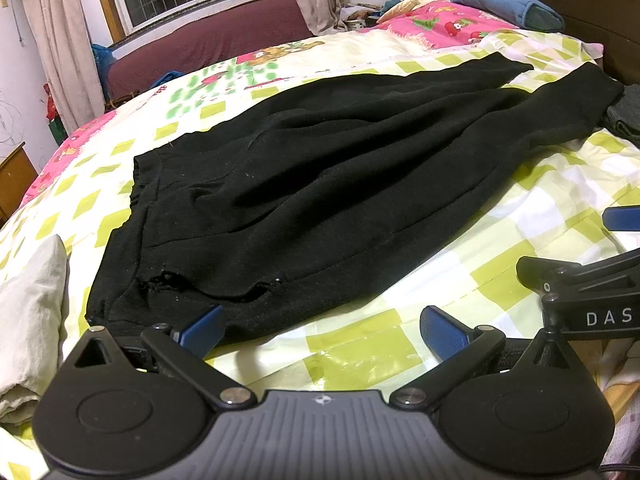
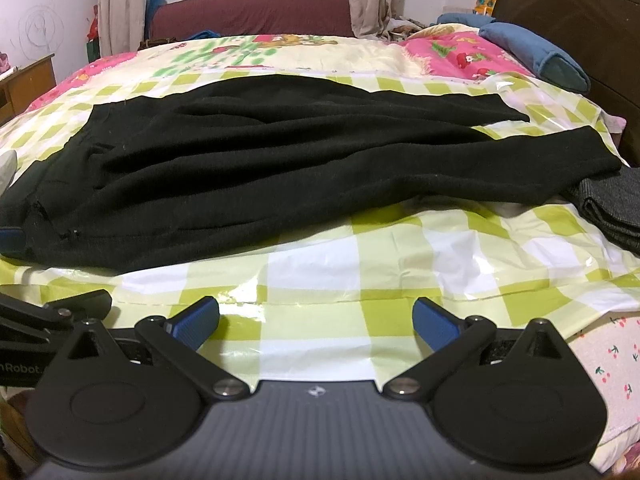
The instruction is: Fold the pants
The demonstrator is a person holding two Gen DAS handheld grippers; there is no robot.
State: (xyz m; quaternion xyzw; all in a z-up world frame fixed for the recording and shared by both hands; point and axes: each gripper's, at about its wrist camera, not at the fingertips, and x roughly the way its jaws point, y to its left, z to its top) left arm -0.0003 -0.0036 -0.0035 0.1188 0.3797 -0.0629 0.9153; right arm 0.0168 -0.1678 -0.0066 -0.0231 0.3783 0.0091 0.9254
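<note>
1. Past the left jaw's outer side lies a cream cloth bundle (image 1: 32, 320), soft and rumpled, rounded at its top.
2. The left gripper (image 1: 320, 330) has its jaws spread wide and holds nothing; its blue ribbed pads (image 1: 444, 330) are flat and oblong on black matte links.
3. The black pants (image 1: 320, 168) are a soft, fuzzy knit with long shallow creases. They lie flat on the bed, waistband just ahead of the left gripper's left jaw, almost touching that pad, with a frayed tear in the near hem. The two legs run ahead and to the right, splitting at the far end.
4. Between both pairs of jaws lies a glossy plastic sheet (image 2: 320, 280) checked in lime green and white, wrinkled and reflective.
5. The right gripper (image 2: 316, 320) also has its jaws spread and empty; the pants (image 2: 260, 168) lie ahead across its whole gap, apart from the pads.
6. Ahead, beyond the right jaw, sits a folded grey ribbed garment (image 2: 612, 208) next to the nearer leg's cuff.
</note>
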